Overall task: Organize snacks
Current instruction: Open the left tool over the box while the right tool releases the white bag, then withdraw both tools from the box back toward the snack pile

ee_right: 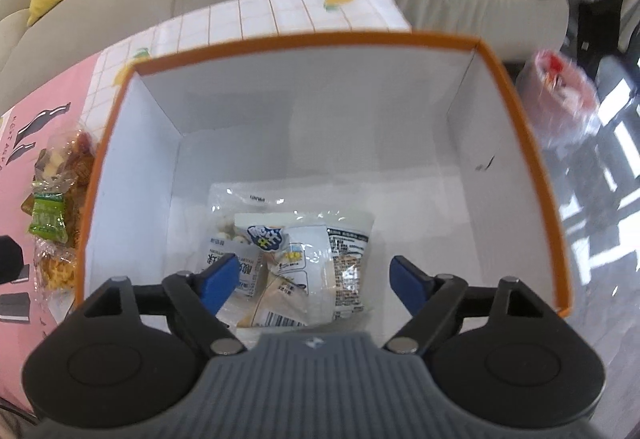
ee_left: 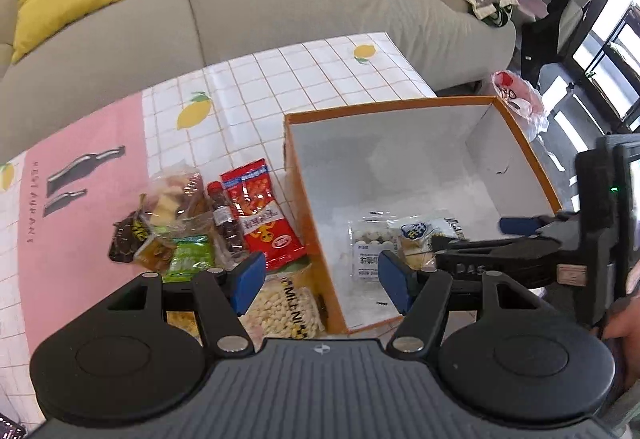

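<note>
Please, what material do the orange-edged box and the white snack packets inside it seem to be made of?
The box looks like cardboard with a matte white inside: its corners show folded creases and its orange rim is thin. The snack packets look like thin glossy plastic film: they wrinkle, catch bright glints, and some parts are see-through. Neither can be told for certain.

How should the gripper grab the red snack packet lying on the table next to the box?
Probably from above, closing across the narrow width of the red snack packet near its middle. It lies flat and long beside the orange box, with a dark bottle close on its other side, so straight down fits best. The left gripper is open nearby.
</note>
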`<state>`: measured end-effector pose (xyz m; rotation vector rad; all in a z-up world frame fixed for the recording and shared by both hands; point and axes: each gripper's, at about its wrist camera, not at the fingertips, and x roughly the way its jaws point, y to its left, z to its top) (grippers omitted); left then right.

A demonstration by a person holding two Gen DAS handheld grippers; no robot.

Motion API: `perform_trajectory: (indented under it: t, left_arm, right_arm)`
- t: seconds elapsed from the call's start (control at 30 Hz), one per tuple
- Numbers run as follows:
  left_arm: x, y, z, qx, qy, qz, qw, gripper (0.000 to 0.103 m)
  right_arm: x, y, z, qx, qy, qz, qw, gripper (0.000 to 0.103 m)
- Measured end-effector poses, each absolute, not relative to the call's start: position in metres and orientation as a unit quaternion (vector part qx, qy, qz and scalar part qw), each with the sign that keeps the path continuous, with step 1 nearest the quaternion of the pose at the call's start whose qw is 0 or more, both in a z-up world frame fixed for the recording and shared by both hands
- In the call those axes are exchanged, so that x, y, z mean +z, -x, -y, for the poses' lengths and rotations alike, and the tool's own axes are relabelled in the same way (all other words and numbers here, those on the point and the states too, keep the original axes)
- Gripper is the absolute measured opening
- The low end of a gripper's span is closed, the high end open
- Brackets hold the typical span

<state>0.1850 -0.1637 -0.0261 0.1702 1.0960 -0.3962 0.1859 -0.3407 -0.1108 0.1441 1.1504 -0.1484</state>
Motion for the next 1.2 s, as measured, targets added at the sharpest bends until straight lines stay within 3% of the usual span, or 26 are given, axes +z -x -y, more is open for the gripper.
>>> perform_trajectory:
  t: [0.27, 0.5, 0.83, 0.93, 1.2]
  left_arm:
    - [0.0, -0.149, 0.124, -0.178, -0.061, -0.445, 0.876, 0.076]
    - [0.011, -0.118, 0.081, -0.166, -0.05, -0.4, 0.9, 0.075]
    - [-0.005, -0.08, 0.025, -0.114, -0.045, -0.335, 0.934, 0.076]
    - [-0.014, -0.074, 0.014, -0.106, -0.042, -0.329, 0.937, 0.082]
    - [-0.041, -0.074, -0.008, -0.108, 0.005, -0.354, 0.929, 0.082]
  right_arm:
    - [-0.052, -0.137, 0.316, -0.076, -0.036, -0.428, 0.9, 0.082]
    - [-0.027, -0.09, 0.278, -0.054, -0.076, -0.34, 0.936, 0.087]
    - [-0.028, -0.047, 0.22, -0.076, -0.064, -0.29, 0.952, 0.088]
    - [-0.036, -0.04, 0.203, -0.076, -0.051, -0.286, 0.954, 0.088]
    - [-0.066, -0.041, 0.177, -0.052, -0.037, -0.324, 0.944, 0.088]
